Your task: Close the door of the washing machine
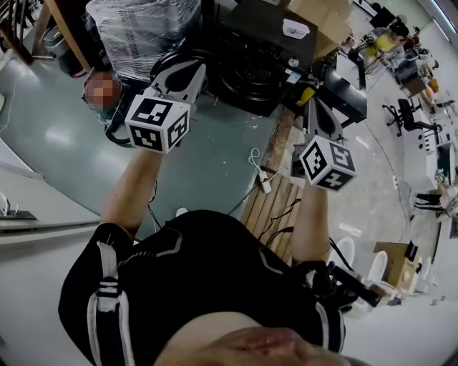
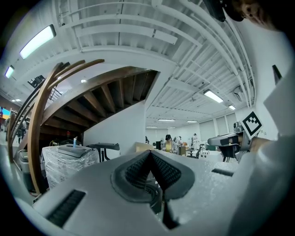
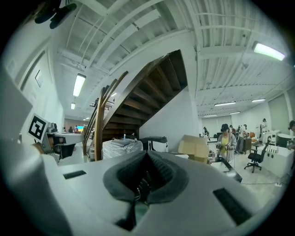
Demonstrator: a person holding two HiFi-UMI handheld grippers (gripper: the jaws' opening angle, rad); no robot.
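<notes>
Approach: black washing machine sits ahead on the floor, and neither tool touches it.

The machine is beyond both tools, between a plastic-wrapped appliance and cardboard boxes, with its round dark port facing the person. A dark panel juts out at the machine's right. It may be the open door, but that cannot be told from here. The left tongs and the right tongs are both held level, pressed together and pinching nothing. For this step the closed tips are probably fine as they are, since a push needs no grip. The person should first close the gap, then lay a flat side of the tongs against the door's outer edge, far from the hinge. A steady swing until the latch seats should do it. A hard jab risks the pads skidding off.
</notes>
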